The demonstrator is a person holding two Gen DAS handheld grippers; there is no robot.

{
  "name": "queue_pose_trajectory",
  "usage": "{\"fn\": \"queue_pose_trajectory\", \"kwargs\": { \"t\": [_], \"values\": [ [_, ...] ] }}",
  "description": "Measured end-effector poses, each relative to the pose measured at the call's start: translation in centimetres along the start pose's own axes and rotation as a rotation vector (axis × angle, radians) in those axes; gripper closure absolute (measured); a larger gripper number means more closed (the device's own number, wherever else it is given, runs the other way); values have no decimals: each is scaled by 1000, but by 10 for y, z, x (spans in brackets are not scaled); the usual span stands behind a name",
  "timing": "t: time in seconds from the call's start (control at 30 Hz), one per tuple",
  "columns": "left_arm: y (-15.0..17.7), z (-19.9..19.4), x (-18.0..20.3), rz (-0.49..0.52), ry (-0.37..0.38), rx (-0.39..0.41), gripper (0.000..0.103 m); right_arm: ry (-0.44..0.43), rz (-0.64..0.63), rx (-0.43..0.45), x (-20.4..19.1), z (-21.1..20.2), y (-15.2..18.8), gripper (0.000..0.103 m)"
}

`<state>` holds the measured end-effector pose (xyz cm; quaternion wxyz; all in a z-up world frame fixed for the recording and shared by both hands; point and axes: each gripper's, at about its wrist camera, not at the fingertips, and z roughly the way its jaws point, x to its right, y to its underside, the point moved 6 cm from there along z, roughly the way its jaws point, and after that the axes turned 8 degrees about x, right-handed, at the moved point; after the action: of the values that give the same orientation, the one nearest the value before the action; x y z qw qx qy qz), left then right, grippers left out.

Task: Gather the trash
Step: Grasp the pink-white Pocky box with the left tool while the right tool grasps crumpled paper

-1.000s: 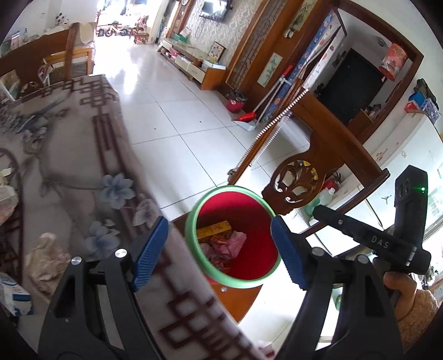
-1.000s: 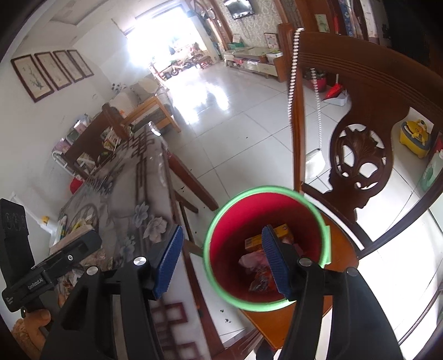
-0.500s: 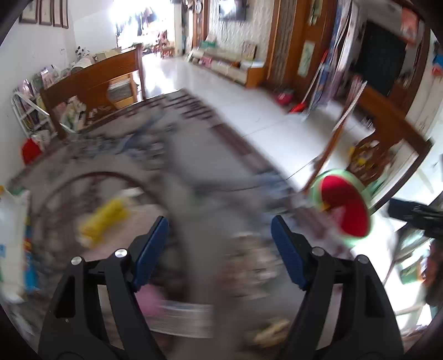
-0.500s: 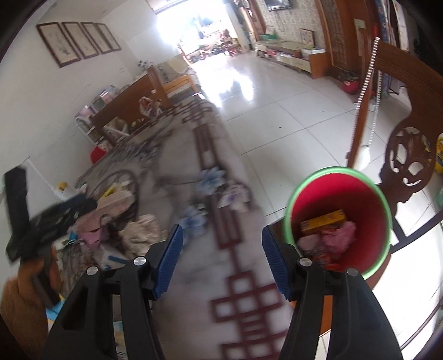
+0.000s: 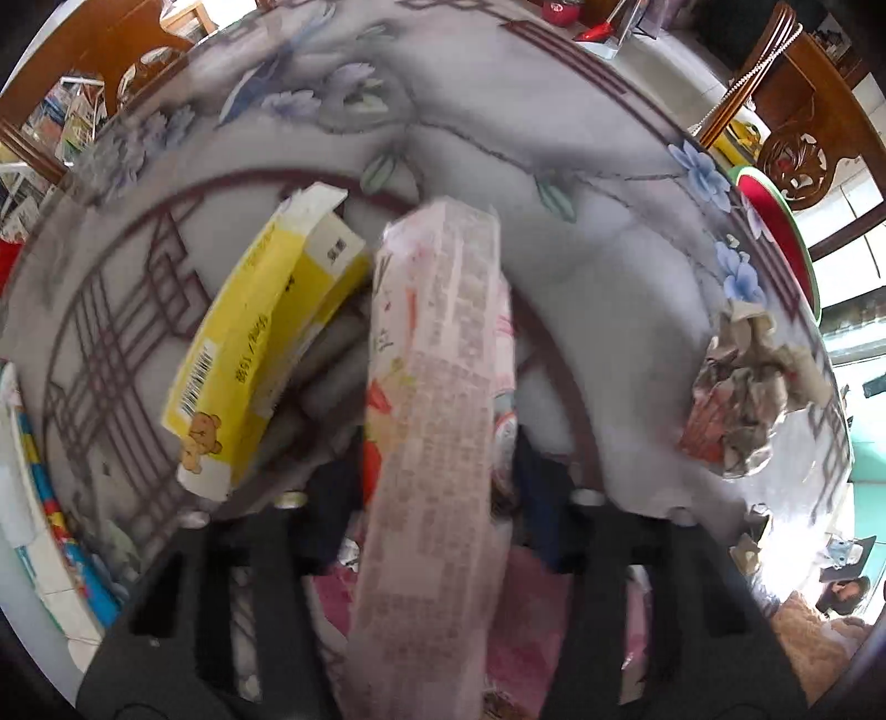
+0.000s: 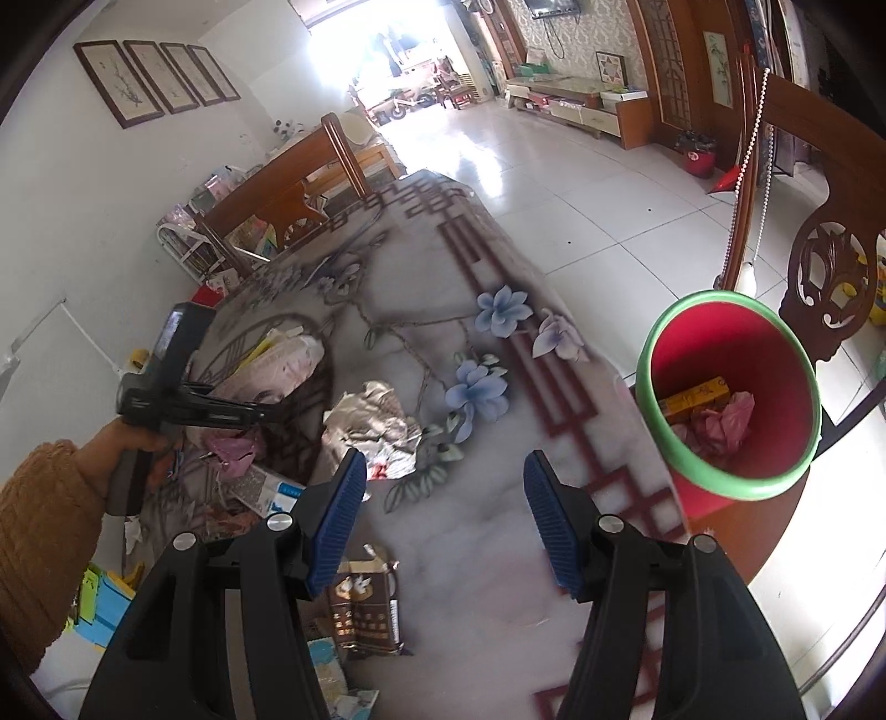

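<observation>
On the worktop (image 6: 498,598), the left claw (image 5: 432,487) points straight down over the trash pile, its jaws closing around a long pink-printed carton (image 5: 437,387) that stands between them; whether the pads press yet I cannot tell. A yellow box (image 5: 260,354) lies just left of it, crumpled paper (image 5: 758,382) well to the right. The right claw (image 6: 443,515) hangs open and empty above the cloth, a brown cigarette pack (image 6: 362,609) beneath it. The red bin (image 6: 731,387) sits at the worktop's right edge, holding some trash.

Daylight is admitted through a blown-out doorway (image 6: 387,50) and glare is thrown across the floor tiles (image 6: 498,149). The left wrist view is smeared by motion blur, and both views are bent and darkened at their edges.
</observation>
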<state>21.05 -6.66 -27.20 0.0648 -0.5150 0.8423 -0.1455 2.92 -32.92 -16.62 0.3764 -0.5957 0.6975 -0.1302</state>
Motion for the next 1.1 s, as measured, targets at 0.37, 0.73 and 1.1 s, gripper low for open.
{"fn": "queue_pose_trajectory", "kwargs": {
  "t": [0.37,0.73,1.1],
  "values": [
    [48,-72,-18,-181,60,250,60,-1,-72,-43,-36,23,3,45],
    [128,-72,-52,-475,48,248,59,-13,-129,-155,-56,96,4,37],
    [150,-54,-70,-586,47,228,36,-32,-144,-209,-71,124,7,33]
  ]
}}
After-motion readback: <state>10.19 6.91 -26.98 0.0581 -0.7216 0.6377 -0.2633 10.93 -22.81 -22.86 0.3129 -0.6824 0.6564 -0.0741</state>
